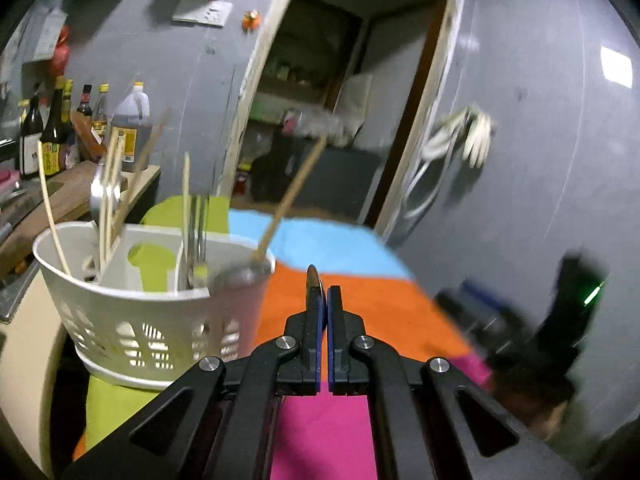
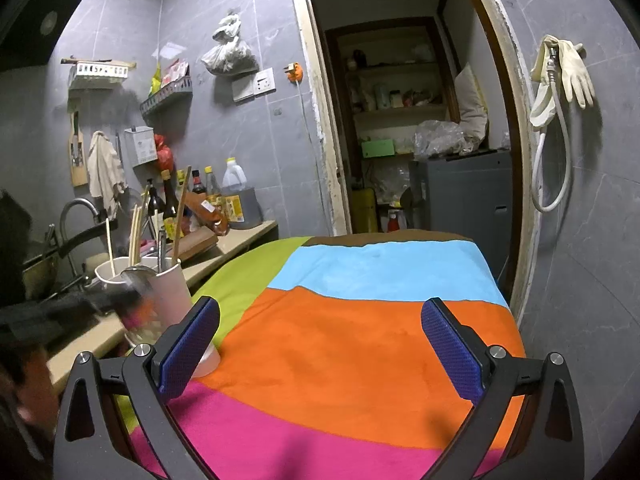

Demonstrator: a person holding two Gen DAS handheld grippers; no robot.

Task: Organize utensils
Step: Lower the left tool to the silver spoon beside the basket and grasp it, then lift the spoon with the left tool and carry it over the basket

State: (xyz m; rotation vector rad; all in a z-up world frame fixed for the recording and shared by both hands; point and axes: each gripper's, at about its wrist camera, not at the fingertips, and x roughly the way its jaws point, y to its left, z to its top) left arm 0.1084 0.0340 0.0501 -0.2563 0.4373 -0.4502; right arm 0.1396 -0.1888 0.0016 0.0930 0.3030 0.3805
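- Gripping a thin metal utensil (image 1: 312, 280), the left gripper (image 1: 325, 300) has its blue pads pressed nearly together; only a dark edge pokes out past the tips, so can't tell spoon or knife.
- Right gripper (image 2: 320, 344) is spread wide w/ nothing between the pads (image 2: 452, 352), hovering over the cloth (image 2: 352, 344).
- White basket (image 1: 132, 304) sits at the cloth's left edge, just left of the left gripper; divided into compartments.
- Chopsticks (image 1: 110, 184) lean in the far-left compartment, w/ a spoon (image 1: 100, 196) beside them; forks (image 1: 198, 232) stand in the middle one.
- Ladle (image 1: 256, 256) w/ wooden handle rests at the basket's right rim, blurred.
- Sauce bottles (image 2: 200, 200) stand far left on the counter (image 2: 240, 240), well apart from both grippers.
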